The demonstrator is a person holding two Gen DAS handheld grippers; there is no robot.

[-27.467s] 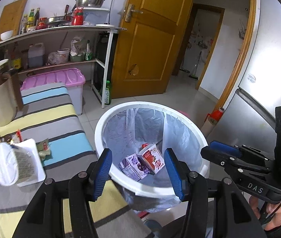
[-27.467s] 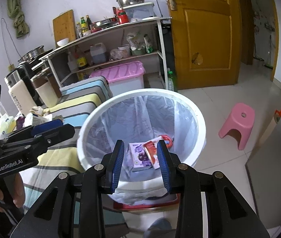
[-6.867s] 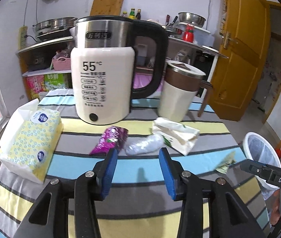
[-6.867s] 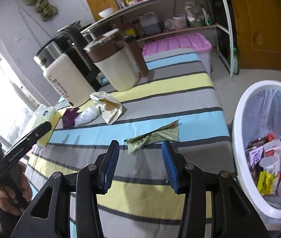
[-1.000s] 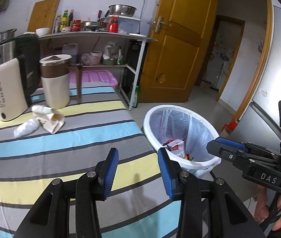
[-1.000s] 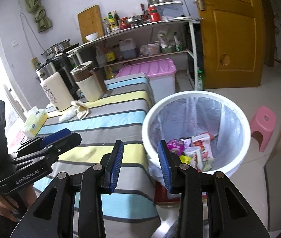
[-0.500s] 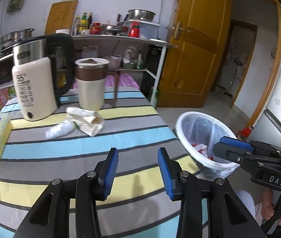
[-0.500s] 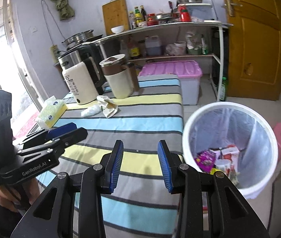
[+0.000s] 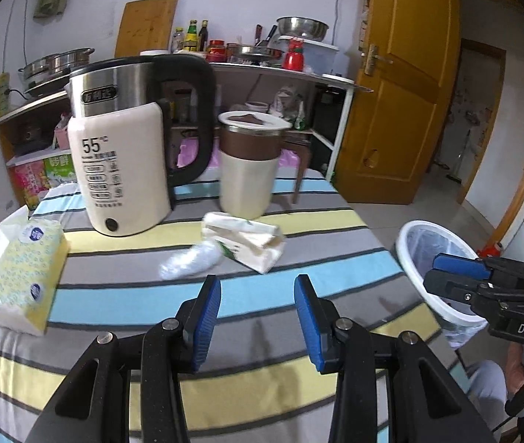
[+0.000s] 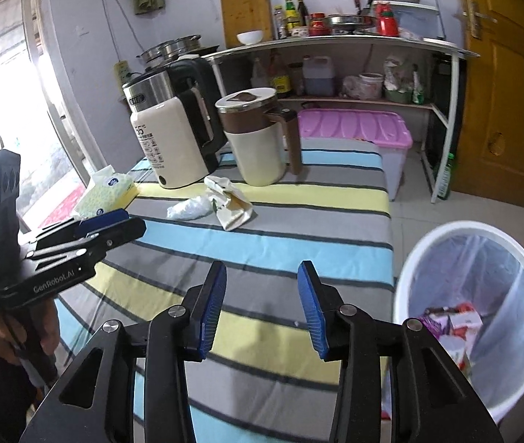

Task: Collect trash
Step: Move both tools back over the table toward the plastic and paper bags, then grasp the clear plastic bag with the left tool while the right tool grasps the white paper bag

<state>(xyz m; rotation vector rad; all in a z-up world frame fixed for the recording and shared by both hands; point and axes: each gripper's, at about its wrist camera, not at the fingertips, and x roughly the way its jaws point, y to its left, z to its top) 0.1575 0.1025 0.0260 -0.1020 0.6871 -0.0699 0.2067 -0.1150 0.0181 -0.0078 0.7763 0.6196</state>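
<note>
On the striped tablecloth (image 9: 298,295), two pieces of trash are left in front of the kettle (image 9: 121,170) and the lidded mug (image 9: 249,170): a crumpled cream carton (image 9: 250,240) and, touching its left end, a clear plastic wad (image 9: 191,260). Both grippers are carried empty. The left gripper (image 9: 258,313) is spread, nothing between its pads, and is aimed at the wad; the right gripper (image 10: 262,304) has just been widened and is likewise empty. For a clean pick, one piece should be taken per gripper, with the pads lowered astride it and closed only once the cloth is cleared. The wad is probably thin film, though blur hides detail. The trash bin (image 10: 520,243) stands beside the table's right edge, already partly filled.
</note>
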